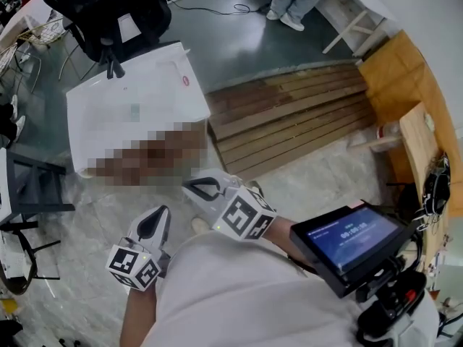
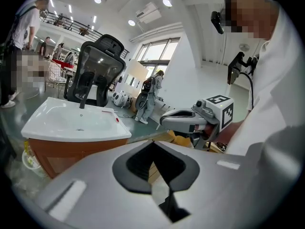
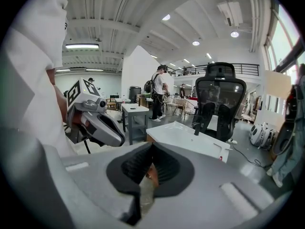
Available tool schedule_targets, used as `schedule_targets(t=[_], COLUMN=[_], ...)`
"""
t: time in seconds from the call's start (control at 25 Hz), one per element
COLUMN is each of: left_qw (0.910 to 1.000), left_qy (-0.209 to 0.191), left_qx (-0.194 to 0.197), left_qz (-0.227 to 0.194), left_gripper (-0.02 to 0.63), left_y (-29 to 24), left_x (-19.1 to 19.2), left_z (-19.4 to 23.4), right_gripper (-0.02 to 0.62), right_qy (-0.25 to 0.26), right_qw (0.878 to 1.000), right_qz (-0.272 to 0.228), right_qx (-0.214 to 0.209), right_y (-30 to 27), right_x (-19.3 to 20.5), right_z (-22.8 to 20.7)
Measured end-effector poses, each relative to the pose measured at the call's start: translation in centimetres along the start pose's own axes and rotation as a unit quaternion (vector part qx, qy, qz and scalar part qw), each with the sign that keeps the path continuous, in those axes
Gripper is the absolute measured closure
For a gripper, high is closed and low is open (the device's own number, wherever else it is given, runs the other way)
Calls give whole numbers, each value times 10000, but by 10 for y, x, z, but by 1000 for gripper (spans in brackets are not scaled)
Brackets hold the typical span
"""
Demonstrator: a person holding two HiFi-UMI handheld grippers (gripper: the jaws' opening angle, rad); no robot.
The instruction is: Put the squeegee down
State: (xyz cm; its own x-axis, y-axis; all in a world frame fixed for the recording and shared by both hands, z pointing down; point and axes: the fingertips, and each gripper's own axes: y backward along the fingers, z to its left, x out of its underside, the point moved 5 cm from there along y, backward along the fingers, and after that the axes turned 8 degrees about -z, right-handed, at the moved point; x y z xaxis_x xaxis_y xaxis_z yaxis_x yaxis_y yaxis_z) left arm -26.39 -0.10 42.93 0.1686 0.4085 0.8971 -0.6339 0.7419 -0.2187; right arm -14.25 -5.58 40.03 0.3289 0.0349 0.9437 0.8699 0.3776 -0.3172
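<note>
No squeegee shows in any view. In the head view both grippers are held close to the person's body, above a pale stone floor. My left gripper (image 1: 160, 212) is shut with nothing between its jaws, and its own view shows the jaws (image 2: 153, 143) meeting. My right gripper (image 1: 191, 186) is shut and empty too, its jaws (image 3: 151, 147) closed in its own view. Each gripper appears in the other's view: the right gripper (image 2: 164, 119) and the left gripper (image 3: 119, 140). A white sink basin (image 1: 130, 96) with a black faucet (image 1: 113, 65) stands ahead of both.
The basin (image 2: 71, 120) sits on a wooden cabinet, with a black office chair (image 1: 108, 6) behind it. A wooden slat pallet (image 1: 289, 118) lies on the floor to the right, with wooden boards (image 1: 405, 85) beyond. A lit screen on a rig (image 1: 351, 241) hangs at the person's right side. People stand farther off.
</note>
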Motion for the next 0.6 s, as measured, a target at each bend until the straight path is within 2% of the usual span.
schedule_targets(t=[0.6], left_qw=[9999], left_qy=[58], left_qx=[-27], left_qz=[-86], left_gripper=[598], left_y=[20], left_x=[4], left_z=[16], right_gripper=[594], right_qy=[105], right_qw=[9998], right_qz=[91], right_qx=[-118], right_y=[-20], right_x=[-8], right_z=[18])
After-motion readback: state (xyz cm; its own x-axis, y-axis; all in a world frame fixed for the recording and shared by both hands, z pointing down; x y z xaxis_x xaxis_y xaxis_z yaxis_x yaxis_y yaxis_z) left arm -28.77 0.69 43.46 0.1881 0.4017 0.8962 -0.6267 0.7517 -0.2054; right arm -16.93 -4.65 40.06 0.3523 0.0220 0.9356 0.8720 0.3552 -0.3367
